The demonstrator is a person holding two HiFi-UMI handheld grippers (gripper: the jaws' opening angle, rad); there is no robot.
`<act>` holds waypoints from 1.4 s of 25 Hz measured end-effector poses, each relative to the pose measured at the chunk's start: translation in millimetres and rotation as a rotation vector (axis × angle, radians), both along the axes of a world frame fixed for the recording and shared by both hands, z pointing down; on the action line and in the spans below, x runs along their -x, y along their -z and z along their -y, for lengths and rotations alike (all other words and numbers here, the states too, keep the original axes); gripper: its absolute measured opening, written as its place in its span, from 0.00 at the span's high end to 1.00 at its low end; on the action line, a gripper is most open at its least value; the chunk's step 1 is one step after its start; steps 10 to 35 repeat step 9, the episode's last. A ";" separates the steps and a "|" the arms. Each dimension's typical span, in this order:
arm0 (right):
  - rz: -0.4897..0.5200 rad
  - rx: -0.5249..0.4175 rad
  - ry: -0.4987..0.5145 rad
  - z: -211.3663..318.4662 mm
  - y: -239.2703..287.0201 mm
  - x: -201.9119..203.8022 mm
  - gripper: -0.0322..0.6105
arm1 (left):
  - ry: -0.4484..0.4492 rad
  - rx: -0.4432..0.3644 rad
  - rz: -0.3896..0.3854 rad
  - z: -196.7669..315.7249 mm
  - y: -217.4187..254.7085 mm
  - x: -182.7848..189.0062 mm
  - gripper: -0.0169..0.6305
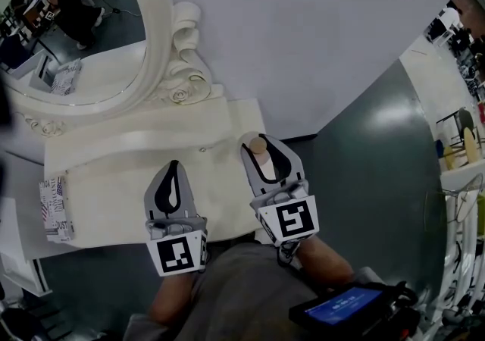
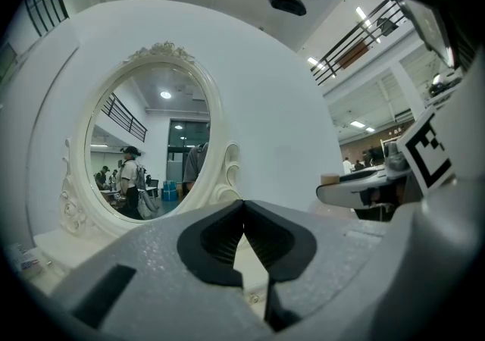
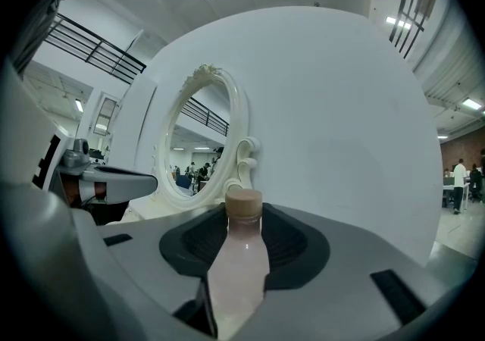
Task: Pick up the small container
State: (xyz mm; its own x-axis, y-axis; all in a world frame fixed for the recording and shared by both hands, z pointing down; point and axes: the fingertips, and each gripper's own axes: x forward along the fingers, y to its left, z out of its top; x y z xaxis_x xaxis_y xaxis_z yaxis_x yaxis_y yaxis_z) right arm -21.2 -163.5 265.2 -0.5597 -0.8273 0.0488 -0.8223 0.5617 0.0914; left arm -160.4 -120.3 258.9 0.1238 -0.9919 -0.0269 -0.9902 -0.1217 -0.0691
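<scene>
R hand-held gripper (image 3: 244, 220) clamps sm. container (image 3: 238, 267).

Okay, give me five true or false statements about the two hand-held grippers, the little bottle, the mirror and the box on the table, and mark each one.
1. The right hand-held gripper grips a small pink bottle. True.
2. The left hand-held gripper is open wide. False: its jaws are together with nothing between them.
3. The bottle's cap is blue. False: it is tan.
4. An oval mirror in a carved white frame stands at the back of the white table. True.
5. The printed box lies at the table's right end. False: in the head view it sits at the left edge.
</scene>
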 end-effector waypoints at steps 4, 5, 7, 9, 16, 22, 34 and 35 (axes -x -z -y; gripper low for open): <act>-0.001 0.002 -0.001 0.5 -0.6 1.2 0.73 | -0.003 0.000 0.000 0.7 -0.9 -0.2 0.95; -0.001 0.001 0.000 0.5 -0.6 1.4 0.73 | -0.004 0.001 0.000 0.9 -1.3 -0.5 0.95; -0.001 0.000 0.000 0.2 -1.2 1.6 0.73 | -0.006 0.002 -0.001 0.9 -2.1 -1.2 0.95; -0.001 0.000 0.000 -0.4 -2.3 1.7 0.73 | -0.008 0.003 -0.002 0.5 -3.2 -1.9 0.95; -0.001 0.000 0.000 -0.4 -2.3 1.7 0.73 | -0.008 0.003 -0.002 0.5 -3.2 -1.9 0.95; -0.001 0.000 0.000 -0.4 -2.3 1.7 0.73 | -0.008 0.003 -0.002 0.5 -3.2 -1.9 0.95; -0.001 0.000 0.000 -0.4 -2.3 1.7 0.73 | -0.008 0.003 -0.002 0.5 -3.2 -1.9 0.95; -0.001 0.000 0.000 -0.4 -2.3 1.7 0.73 | -0.008 0.003 -0.002 0.5 -3.2 -1.9 0.95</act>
